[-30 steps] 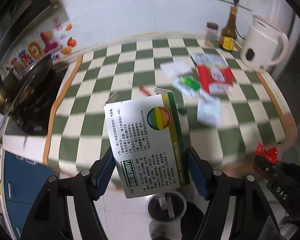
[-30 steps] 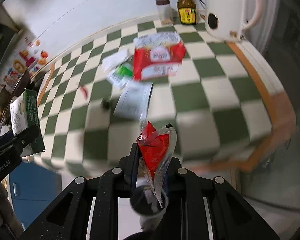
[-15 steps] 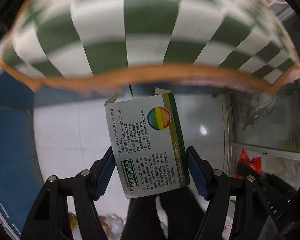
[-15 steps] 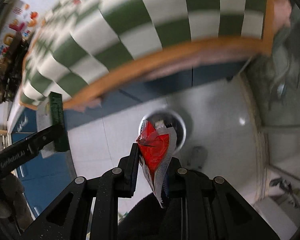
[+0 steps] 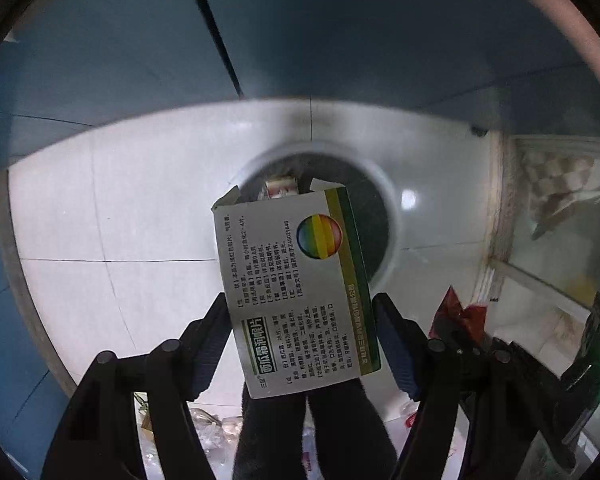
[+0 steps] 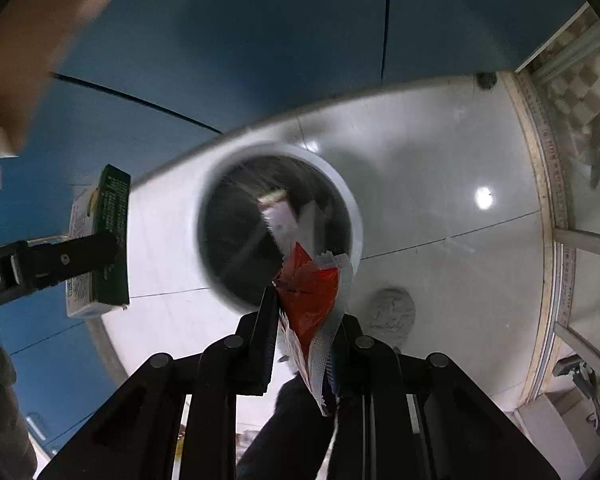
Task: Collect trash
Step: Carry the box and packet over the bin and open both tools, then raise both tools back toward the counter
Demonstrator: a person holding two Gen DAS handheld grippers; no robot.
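Observation:
My left gripper (image 5: 300,332) is shut on a white and green medicine box (image 5: 296,284) with a rainbow circle, held above a round white-rimmed trash bin (image 5: 388,216) on the floor. My right gripper (image 6: 306,320) is shut on a red and silver sachet (image 6: 310,296), held over the near rim of the same bin (image 6: 352,216), which has some wrappers inside. The box (image 6: 110,240) in the left gripper (image 6: 60,264) shows at the left of the right wrist view. The sachet (image 5: 458,316) shows at the right of the left wrist view.
Blue cabinet doors (image 5: 340,32) stand behind the bin. The floor (image 5: 120,208) is pale glossy tile. A glass door frame (image 6: 556,240) runs along the right. A grey crumpled lump (image 6: 392,312) lies on the floor right of the bin. The counter edge (image 6: 28,40) is overhead at upper left.
Both grippers have swung down from the checkered counter to the floor, and the bin is now close below them. Both still hold their items.

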